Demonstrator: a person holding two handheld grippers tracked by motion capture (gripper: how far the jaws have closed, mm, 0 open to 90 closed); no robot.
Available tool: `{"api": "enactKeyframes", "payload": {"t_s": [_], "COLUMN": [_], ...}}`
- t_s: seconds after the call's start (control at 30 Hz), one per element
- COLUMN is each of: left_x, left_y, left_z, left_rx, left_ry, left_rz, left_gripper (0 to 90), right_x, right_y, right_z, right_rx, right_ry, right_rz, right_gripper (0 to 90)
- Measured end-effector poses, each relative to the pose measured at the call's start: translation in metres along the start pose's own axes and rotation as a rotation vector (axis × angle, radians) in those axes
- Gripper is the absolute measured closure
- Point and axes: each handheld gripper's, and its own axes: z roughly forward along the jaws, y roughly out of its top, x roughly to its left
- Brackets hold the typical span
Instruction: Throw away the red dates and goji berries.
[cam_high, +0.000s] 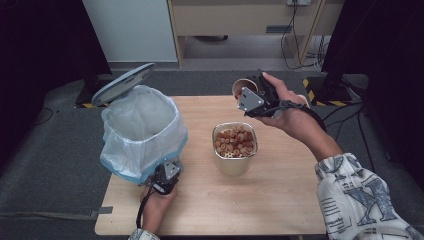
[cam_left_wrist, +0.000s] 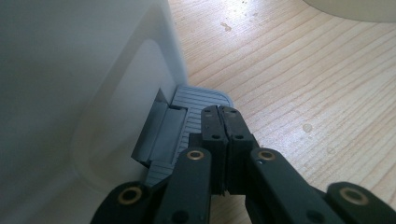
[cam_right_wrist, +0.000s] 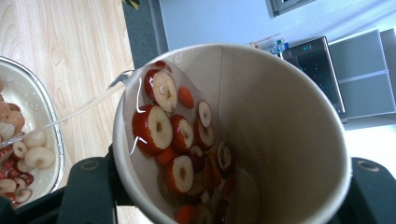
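Note:
My right gripper (cam_high: 251, 93) is shut on a brown paper cup (cam_high: 243, 86), held tilted above the far side of a metal bowl (cam_high: 234, 162). Inside the cup (cam_right_wrist: 280, 116) are red-skinned fruit slices (cam_right_wrist: 159, 126) in water. A thin stream of water (cam_right_wrist: 79, 109) runs from its lip toward the bowl's rim (cam_right_wrist: 50, 122). The bowl holds many similar slices. My left gripper (cam_high: 166, 176) is shut with nothing between its jaws. Its tips (cam_left_wrist: 221, 112) rest on the grey foot pedal (cam_left_wrist: 198, 99) of a pedal bin (cam_high: 142, 127).
The bin stands on the left of the wooden table (cam_high: 280, 200), lined with a pale plastic bag, and its grey lid (cam_high: 122, 82) is tilted up. The white bin wall (cam_left_wrist: 70, 70) is close on the left of my left gripper. A desk and cables lie beyond the table.

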Motion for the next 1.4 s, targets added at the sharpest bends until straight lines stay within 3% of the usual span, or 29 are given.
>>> {"api": "enactKeyframes", "payload": {"t_s": [0.33,0.47,0.63,1.4], "left_x": [-0.0001,-0.0001,-0.0001,-0.0003], "left_y": [0.0000,0.0000,0.0000,0.0002], "left_z": [0.0000,0.0002,0.0002,0.0002], "left_rx": [0.000,-0.002,-0.001,-0.001], "left_ry": [0.000,0.001,0.001,0.003], "left_rz": [0.000,-0.001,0.000,0.002], "left_gripper": [88.1,88.1,88.1,88.1], "right_x": [-0.0007,0.0019,0.0042,0.0040], "right_y": [0.0011,0.0028,0.0028,0.0040], "right_z": [-0.0021,-0.0033,-0.0029,-0.0050], "right_rx": [0.001,0.025,0.039,0.038], "right_ry": [-0.008,-0.034,-0.039,-0.044], "right_rz": [-0.018,-0.095,-0.133,-0.146], "right_gripper": [33.9,34.0,34.1,34.1]}}
